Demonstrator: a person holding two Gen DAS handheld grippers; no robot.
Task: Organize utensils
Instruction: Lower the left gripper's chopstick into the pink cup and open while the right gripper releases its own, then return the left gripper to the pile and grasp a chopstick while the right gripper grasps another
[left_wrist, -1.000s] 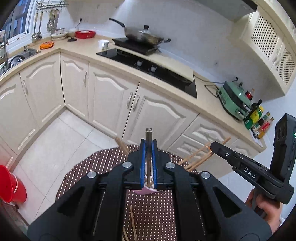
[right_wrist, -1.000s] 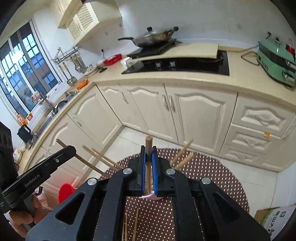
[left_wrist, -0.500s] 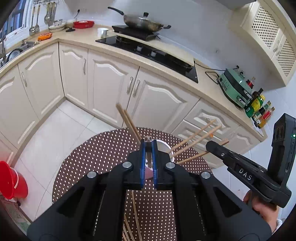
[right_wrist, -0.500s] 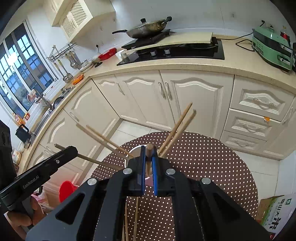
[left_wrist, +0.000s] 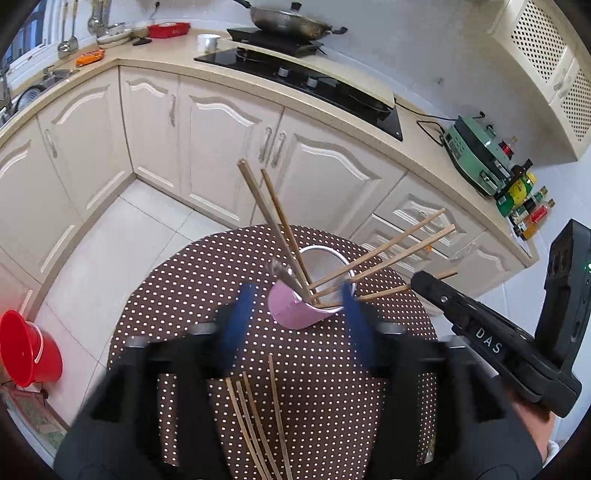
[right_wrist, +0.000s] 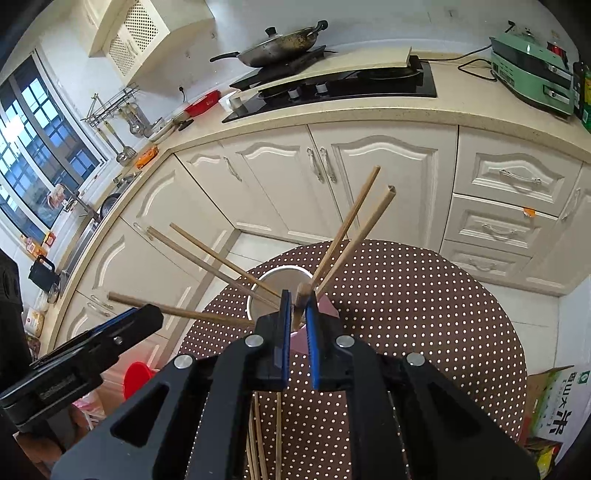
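While your left hand-held gripper (left_wrist: 295, 317) has just sprung open, dropping its chopstick (left_wrist: 286, 277) into the pink cup (left_wrist: 299, 314) on the desk (left_wrist: 388, 369), your right hand-held gripper (right_wrist: 297, 321) is barely parted around its chopstick (right_wrist: 303, 291). Next: release fully, then fetch the loose chopsticks (left_wrist: 258, 417).

Polka-dot round table (left_wrist: 177, 295) bears pink cup (left_wrist: 295, 312), loose chopsticks (left_wrist: 255, 417).

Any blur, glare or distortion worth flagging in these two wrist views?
Left wrist: the left claw is motion-blurred, background sharp. Right wrist: the right claw is crisp, the window is bright. Fisheye bends the counter in both views.
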